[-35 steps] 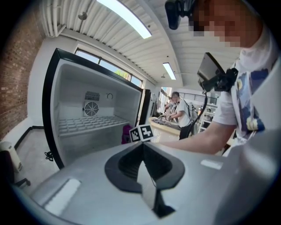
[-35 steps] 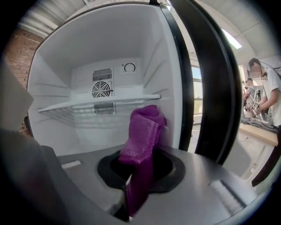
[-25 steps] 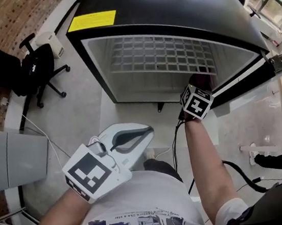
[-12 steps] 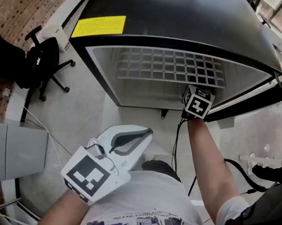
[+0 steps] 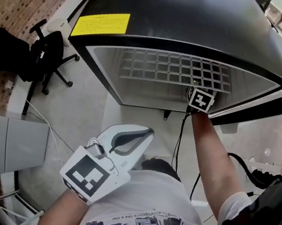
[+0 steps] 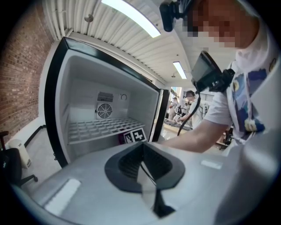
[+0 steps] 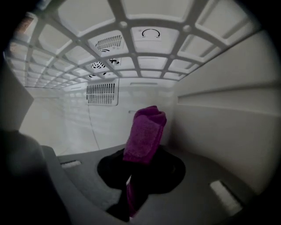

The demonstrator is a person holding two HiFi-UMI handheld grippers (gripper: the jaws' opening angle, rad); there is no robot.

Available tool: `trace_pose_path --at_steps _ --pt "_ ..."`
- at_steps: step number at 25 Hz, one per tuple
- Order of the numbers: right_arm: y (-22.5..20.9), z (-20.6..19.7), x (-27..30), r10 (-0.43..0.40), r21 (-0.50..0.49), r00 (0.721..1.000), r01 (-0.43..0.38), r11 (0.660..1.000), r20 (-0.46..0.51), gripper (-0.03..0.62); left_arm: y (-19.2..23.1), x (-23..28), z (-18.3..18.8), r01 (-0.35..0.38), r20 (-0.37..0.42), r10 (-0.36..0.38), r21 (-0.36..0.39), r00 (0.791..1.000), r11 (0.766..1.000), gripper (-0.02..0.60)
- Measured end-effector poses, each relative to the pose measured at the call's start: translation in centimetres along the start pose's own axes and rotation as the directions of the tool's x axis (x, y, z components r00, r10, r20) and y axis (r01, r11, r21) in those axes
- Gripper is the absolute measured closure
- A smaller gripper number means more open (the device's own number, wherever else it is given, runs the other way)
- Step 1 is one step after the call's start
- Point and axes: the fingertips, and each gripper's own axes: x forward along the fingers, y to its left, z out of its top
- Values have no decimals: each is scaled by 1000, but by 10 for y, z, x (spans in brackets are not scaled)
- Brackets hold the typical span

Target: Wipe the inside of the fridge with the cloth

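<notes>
Cloth (image 7: 145, 134): purple, folded, clamped in the right gripper (image 7: 141, 166). The jaws are closed on its lower end and the rest sticks up and forward past the tips. It's inside the fridge (image 5: 180, 22), under the wire shelf (image 7: 131, 44), pointing at the back right corner where the back wall meets the side wall (image 7: 219, 123). We can't tell if the cloth tip touches either wall. The vent grille (image 7: 102, 93) on the back wall sits just left of the cloth.

From the head view we only get the right gripper's marker cube (image 5: 201, 100). It's at the fridge's open front, near the right end of the shelf, with the arm (image 5: 212, 162) reaching in from below.

Left gripper (image 5: 143, 133): jaws together, nothing between them. We hold it low by the shirt (image 5: 139, 212), well apart from the fridge and the cloth. Its camera faces the open front and shows a round fan (image 6: 103, 110) on the back wall above the shelf.

Surface and room:
- The fridge is black outside and white inside, with a yellow label (image 5: 100, 24) on the top front left.
- The floor (image 5: 73, 108) is grey concrete.
- A brick wall (image 6: 22, 66) is on the left, with a black office chair (image 5: 46, 57) beside it.
- A dark cable (image 5: 178, 140) runs down from the fridge front across the floor.
- The ceiling is ribbed, with strip lights (image 6: 131, 17).
- People (image 6: 189, 99) are in the background, past the fridge's right side.
</notes>
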Motion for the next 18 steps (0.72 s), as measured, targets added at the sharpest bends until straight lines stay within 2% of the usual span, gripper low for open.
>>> trace_pose_path --at_steps 6,12,18 --pt "-15 -8 22 60 -2 998 -60 998 19 539 -9 27 -5 8 2 -7 -20 1000 1000 577" --pt "21 5 12 132 -30 991 -131 991 20 539 -6 2 -2 61 16 -60 -57 998 997 577" --pt "47 9 13 202 -43 979 -201 979 29 539 -10 2 0 68 21 -67 -58 998 996 577"
